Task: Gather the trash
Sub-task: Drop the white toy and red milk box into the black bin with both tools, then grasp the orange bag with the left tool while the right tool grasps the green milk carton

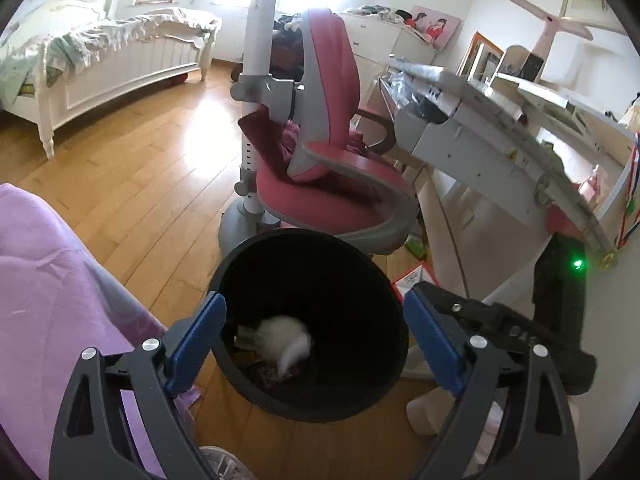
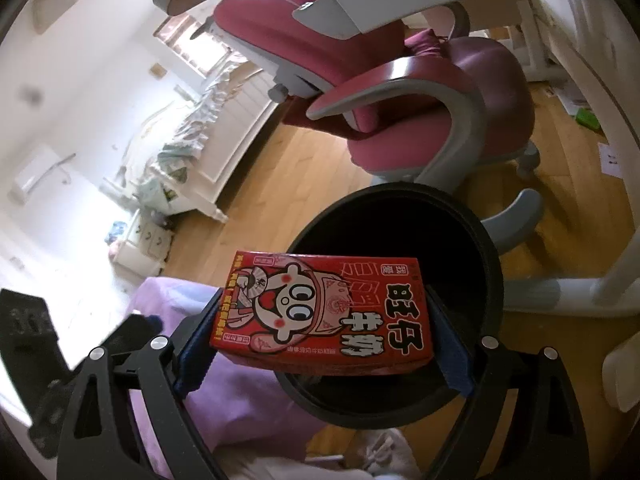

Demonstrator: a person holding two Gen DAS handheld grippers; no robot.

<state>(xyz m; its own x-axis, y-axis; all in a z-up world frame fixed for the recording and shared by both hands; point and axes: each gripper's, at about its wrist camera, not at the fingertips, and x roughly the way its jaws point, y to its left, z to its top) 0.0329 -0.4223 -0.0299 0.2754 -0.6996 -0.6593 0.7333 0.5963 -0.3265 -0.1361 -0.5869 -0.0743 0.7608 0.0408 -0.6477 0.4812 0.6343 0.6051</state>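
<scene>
A black round trash bin (image 1: 308, 320) stands on the wooden floor (image 1: 132, 152) of a bedroom, just in front of a pink swivel chair (image 1: 328, 160) and close beside the leg of a white bench (image 1: 500, 120) cluttered with papers and boxes. The left tool (image 1: 316, 344) hangs over the bin's mouth with its blue-padded jaws spread wide and nothing between them; a blurred white wad of tissue (image 1: 286, 340) shows inside the bin, above a few scraps lying on its bottom. In the right wrist view, the right tool (image 2: 324, 320) is clamped on a red milk carton (image 2: 324, 312) printed with a cartoon face and Chinese characters, the blue pads pressing its two short ends and the carton lying flat, face up. The carton hangs over the near rim of the bin (image 2: 486, 248), partly covering its opening. A lilac cloth (image 1: 52, 280) lies to the left of the bin, reaching up to its side, and appears again beneath the right tool (image 2: 236, 396). A white bed (image 1: 112, 60) with rumpled bedding stands against the far wall under a bright window. Part of the black body of the right tool (image 1: 560, 312), with a small green light, shows at the right edge of the left wrist view. A green packet (image 2: 586, 118) and loose sheets of paper lie on the floor under the bench, beyond the chair.
</scene>
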